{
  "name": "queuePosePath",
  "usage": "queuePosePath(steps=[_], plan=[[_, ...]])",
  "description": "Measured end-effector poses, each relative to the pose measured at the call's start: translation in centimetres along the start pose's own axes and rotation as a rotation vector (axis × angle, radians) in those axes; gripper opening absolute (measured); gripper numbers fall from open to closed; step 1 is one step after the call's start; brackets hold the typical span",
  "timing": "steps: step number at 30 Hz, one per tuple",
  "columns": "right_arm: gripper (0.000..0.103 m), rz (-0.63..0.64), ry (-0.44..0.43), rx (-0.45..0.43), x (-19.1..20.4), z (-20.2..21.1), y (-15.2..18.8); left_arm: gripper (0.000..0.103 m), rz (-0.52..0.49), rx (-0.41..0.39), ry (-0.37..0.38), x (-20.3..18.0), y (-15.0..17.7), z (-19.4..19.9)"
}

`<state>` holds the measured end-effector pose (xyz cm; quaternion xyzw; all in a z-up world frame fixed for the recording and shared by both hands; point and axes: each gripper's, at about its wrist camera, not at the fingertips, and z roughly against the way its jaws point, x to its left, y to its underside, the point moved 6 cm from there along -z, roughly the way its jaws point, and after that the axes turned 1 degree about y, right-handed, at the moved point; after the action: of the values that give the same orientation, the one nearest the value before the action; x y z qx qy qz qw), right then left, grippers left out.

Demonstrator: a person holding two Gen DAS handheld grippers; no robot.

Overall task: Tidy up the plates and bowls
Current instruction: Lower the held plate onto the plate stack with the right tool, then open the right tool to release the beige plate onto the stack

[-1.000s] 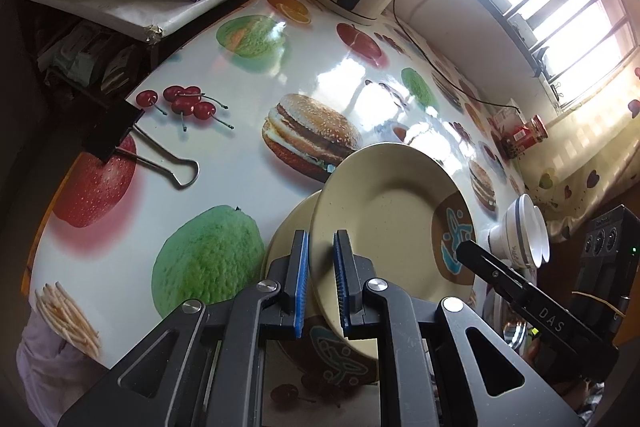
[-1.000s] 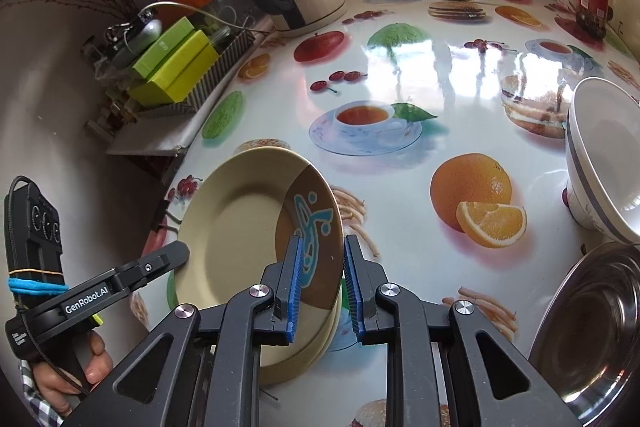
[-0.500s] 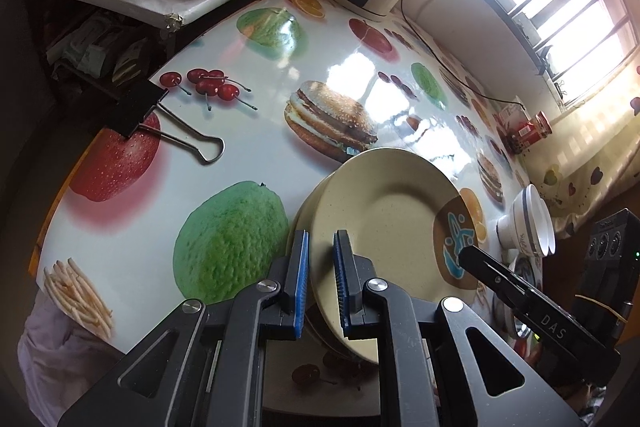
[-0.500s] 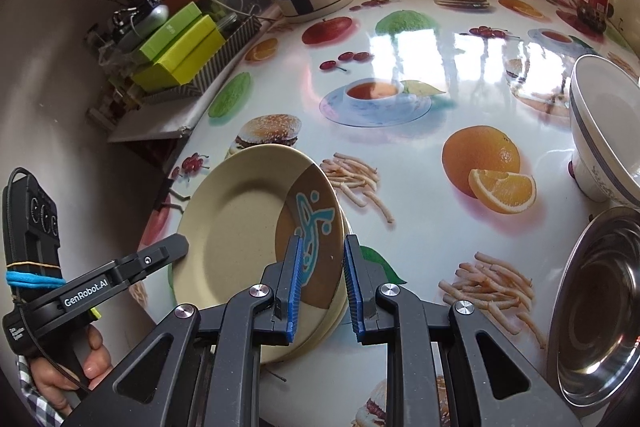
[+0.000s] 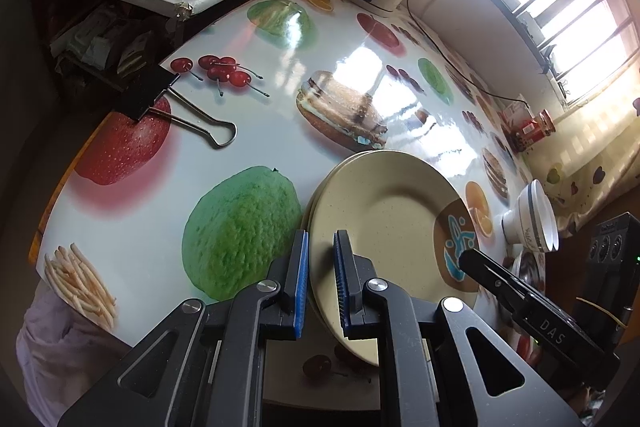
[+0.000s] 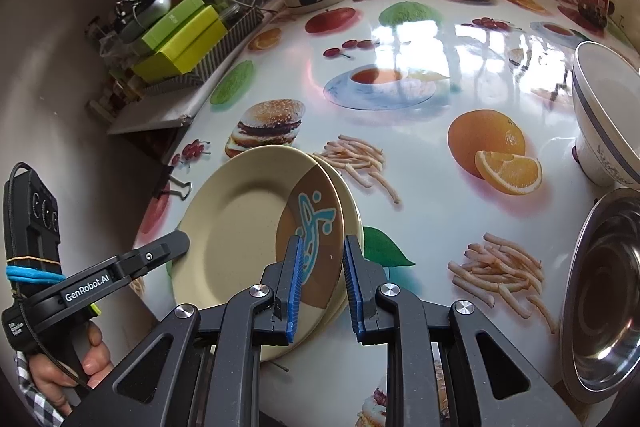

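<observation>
- Both tongs had carried the beige plate (image 5: 384, 227) across the counter (image 5: 280, 131), over a second plate (image 6: 352, 211).
- Left tongs (image 5: 320, 287) and right tongs (image 6: 320, 287) clamped opposite rims, plate level between them.

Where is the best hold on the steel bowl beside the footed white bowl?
Judging by its pose, grip the steel bowl at its thin rolled rim, coming down from above on the side facing the plates. It sits upright and open, its wall too wide to span, and the white bowl crowds its far side.
</observation>
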<state>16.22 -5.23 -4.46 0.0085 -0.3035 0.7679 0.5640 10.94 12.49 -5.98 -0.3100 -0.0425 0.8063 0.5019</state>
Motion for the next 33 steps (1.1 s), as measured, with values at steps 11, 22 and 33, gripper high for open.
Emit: queuePosePath(steps=[11,22,33], plan=[[0.020,0.027,0.026,-0.002,0.09,-0.27,0.37,0.013,0.000,0.001,0.001,0.23,0.15,-0.02],[0.022,0.048,0.042,-0.011,0.34,-0.31,0.39,0.013,-0.003,-0.003,-0.002,0.05,0.23,-0.01],[0.026,0.072,0.061,-0.024,0.49,-0.51,0.14,0.013,-0.009,-0.003,-0.007,0.05,0.29,0.01]])
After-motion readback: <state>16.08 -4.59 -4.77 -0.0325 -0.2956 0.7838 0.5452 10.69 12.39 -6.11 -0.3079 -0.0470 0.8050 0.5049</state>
